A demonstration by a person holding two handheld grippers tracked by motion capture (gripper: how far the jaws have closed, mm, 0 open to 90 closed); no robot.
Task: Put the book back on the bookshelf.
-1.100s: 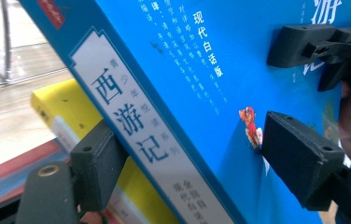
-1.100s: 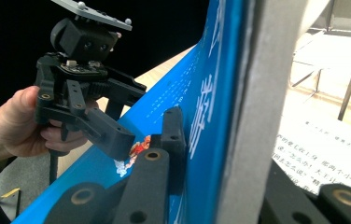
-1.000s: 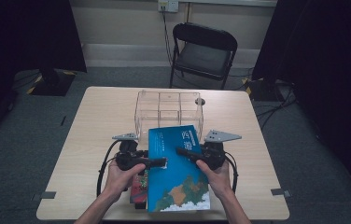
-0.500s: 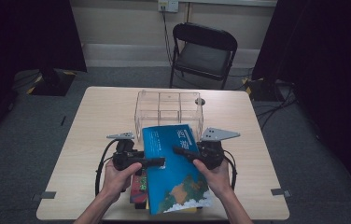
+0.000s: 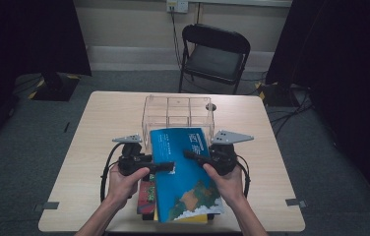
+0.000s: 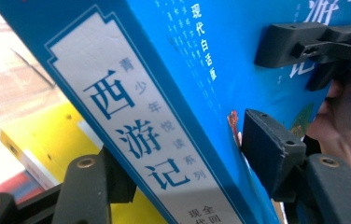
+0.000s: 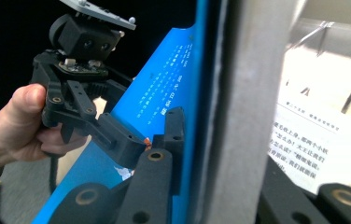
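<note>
A thick blue book (image 5: 185, 172) with white Chinese lettering hangs tilted above the table's near edge, held from both sides. My left gripper (image 5: 166, 167) grips its spine side; the left gripper view has one jaw on the cover and one under the back, around the spine label (image 6: 164, 93). Those jaws have just been closing, with the book between them. My right gripper (image 5: 190, 156) is shut on the opposite edge. In the right gripper view, the grey page block (image 7: 239, 93) fills the gap between its jaws, and the left gripper (image 7: 117, 140) presses on the cover.
Under the lifted book lies a stack: a yellow book (image 5: 193, 216) and a red and green one (image 5: 147, 191). Just behind stands a clear plastic box with compartments (image 5: 178, 113) on the wooden table (image 5: 99, 128). A black folding chair (image 5: 215, 54) sits beyond the far edge.
Both hands have risen a little with the blue book, which now stands higher off the stack. The left jaws have drawn in on its spine side.
</note>
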